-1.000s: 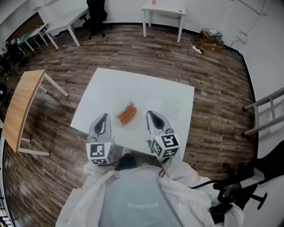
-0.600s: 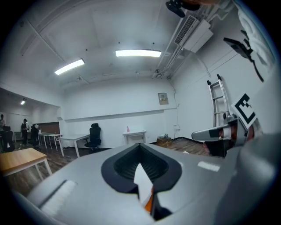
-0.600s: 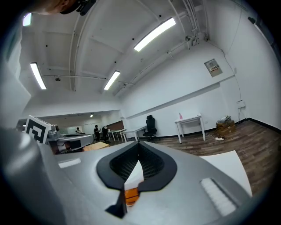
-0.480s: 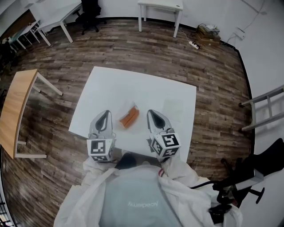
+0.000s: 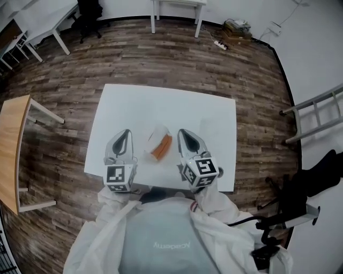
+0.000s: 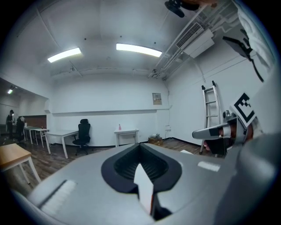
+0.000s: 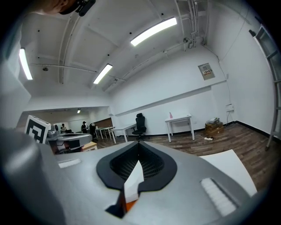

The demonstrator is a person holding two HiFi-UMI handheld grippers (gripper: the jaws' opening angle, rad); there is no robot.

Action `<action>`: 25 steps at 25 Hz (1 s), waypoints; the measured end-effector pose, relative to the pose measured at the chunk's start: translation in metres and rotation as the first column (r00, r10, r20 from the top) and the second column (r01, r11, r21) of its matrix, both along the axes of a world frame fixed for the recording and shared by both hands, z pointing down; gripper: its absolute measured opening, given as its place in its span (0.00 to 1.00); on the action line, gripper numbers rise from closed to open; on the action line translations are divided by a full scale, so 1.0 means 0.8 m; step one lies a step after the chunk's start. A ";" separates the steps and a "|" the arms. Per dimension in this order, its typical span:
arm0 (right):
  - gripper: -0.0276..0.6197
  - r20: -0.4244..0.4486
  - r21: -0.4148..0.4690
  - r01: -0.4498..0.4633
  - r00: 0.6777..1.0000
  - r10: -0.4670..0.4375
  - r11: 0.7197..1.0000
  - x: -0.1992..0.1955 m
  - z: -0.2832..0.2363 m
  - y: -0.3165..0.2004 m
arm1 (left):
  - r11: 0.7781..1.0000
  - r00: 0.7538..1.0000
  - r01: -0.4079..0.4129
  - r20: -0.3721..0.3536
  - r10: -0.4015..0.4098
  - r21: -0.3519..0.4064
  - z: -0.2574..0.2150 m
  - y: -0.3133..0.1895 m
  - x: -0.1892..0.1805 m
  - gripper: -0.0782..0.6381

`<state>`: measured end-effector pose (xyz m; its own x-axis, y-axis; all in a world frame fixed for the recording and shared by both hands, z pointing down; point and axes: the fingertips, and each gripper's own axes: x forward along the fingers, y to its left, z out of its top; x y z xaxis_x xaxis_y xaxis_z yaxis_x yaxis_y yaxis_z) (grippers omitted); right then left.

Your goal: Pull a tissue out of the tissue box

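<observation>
An orange tissue box (image 5: 161, 147) lies on the white table (image 5: 161, 104), with a white tissue (image 5: 157, 134) standing up from its top. My left gripper (image 5: 124, 134) hovers just left of the box and my right gripper (image 5: 184, 134) just right of it, both pointing away from me. In the left gripper view the jaws meet at their tips (image 6: 139, 145); a sliver of white tissue (image 6: 143, 186) shows in the gap below them. The right gripper (image 7: 138, 144) looks the same, with tissue (image 7: 133, 181) and orange box (image 7: 130, 205) showing below. Neither holds anything.
A wooden side table (image 5: 12, 144) stands to the left and a ladder (image 5: 316, 113) to the right. A black chair base (image 5: 298, 200) sits at the lower right. White desks (image 5: 177, 4) line the far wall. The table's near edge (image 5: 161, 187) is under my hands.
Both grippers have moved forward over the table, so the box now lies between them instead of ahead. Their jaws stayed shut.
</observation>
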<state>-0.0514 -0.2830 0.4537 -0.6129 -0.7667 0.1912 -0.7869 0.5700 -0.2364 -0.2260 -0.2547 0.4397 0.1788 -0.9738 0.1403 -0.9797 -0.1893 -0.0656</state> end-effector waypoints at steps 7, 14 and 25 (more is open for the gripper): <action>0.04 -0.038 0.007 -0.071 0.997 0.071 0.997 -0.012 -0.005 -0.006 | 0.997 0.996 -0.080 -0.024 0.080 -0.008 0.011 -0.021 -0.011 0.11; 0.04 -0.058 0.008 -0.140 0.988 0.140 0.990 -0.013 -0.004 -0.005 | 0.989 0.988 -0.149 -0.029 0.149 -0.007 0.015 -0.036 -0.014 0.11; 0.04 -0.067 0.005 -0.160 0.985 0.160 0.987 -0.006 -0.003 -0.011 | 0.985 0.985 -0.168 -0.042 0.167 -0.025 0.027 -0.043 -0.005 0.11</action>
